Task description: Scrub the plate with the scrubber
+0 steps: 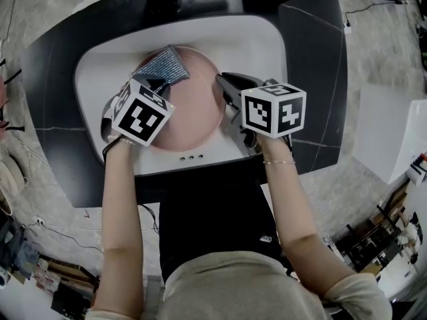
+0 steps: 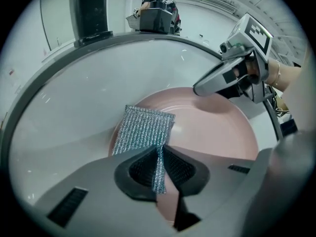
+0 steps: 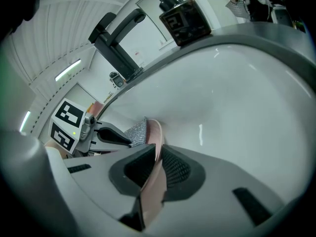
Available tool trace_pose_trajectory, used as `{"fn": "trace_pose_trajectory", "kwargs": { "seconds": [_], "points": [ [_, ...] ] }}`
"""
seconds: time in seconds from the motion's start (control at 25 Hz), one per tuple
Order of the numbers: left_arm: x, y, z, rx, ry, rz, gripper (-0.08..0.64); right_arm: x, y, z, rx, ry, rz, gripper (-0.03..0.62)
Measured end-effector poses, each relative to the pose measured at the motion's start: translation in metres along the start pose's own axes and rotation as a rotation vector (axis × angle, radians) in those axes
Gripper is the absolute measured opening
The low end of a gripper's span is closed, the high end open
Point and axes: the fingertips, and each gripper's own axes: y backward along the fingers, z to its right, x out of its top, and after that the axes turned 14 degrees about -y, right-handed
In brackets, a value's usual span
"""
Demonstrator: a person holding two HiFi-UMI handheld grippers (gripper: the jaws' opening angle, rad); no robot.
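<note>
Pink round plate (image 1: 190, 112) in white sink (image 1: 257, 45); silver mesh scrubber (image 1: 162, 66) draped over its far-left rim.

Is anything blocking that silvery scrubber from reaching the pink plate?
Nothing visible. The left gripper pinches the scrubber, which lies over the edge of the plate; the right gripper clamps the opposite rim, clear of it.

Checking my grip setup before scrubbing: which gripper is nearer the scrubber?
Left. The left gripper is clamped on the scrubber over the plate; the right gripper grips the plate's opposite rim, apart from it.
</note>
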Motion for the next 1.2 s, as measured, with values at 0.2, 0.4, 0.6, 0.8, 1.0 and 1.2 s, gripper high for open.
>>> {"fn": "trace_pose_trajectory", "kwargs": {
  "seconds": [0.2, 0.4, 0.6, 0.8, 1.0, 1.2],
  "points": [
    [-0.011, 0.003, 0.002, -0.009, 0.04, -0.04, 0.055, -0.002, 0.0, 0.0, 0.004, -0.005, -0.004, 0.051],
    [-0.022, 0.007, 0.008, -0.011, 0.027, -0.08, 0.055, -0.004, 0.0, 0.002, 0.002, -0.011, -0.001, 0.051],
    [-0.03, 0.011, 0.022, -0.031, 0.008, -0.109, 0.054, 0.0, 0.003, 0.004, -0.03, 0.029, 0.004, 0.05],
    [-0.029, 0.012, 0.035, -0.072, -0.018, -0.108, 0.052, 0.005, 0.007, 0.007, -0.062, 0.067, 0.01, 0.049],
    [-0.028, 0.016, 0.054, -0.141, -0.089, -0.098, 0.052, 0.009, 0.012, 0.013, -0.074, 0.065, 0.023, 0.048],
    [-0.027, 0.023, 0.077, -0.23, -0.179, -0.108, 0.052, 0.01, 0.012, 0.012, -0.076, 0.067, 0.026, 0.048]
  ]
}}
